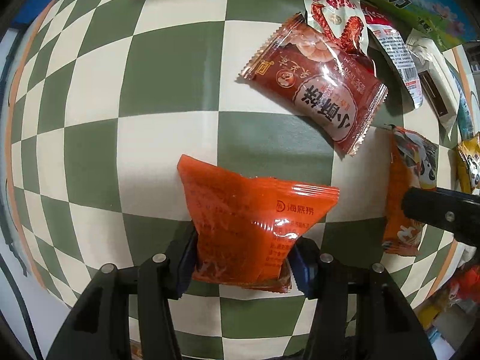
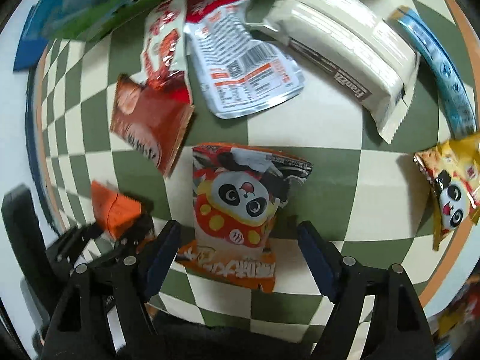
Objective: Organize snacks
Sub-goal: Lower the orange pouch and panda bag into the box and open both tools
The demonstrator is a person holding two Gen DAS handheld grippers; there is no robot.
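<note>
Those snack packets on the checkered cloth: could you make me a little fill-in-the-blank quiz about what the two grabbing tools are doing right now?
1. The left gripper has its fingers closed on a plain ____ packet.
2. The right gripper has its fingers ____ on either side of the panda packet.
3. The tablecloth has a green and ____ checkered pattern.
4. The second panda packet, at the right edge, is mainly ____.

Missing words: orange; open; cream; yellow

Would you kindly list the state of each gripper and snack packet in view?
Left gripper: shut on orange sauce packet, sealed.
Right gripper: open, straddling orange panda packet, flat on cloth.
Red-brown packet: sealed, lying flat.
White wafer packet: sealed, lying flat.
</note>
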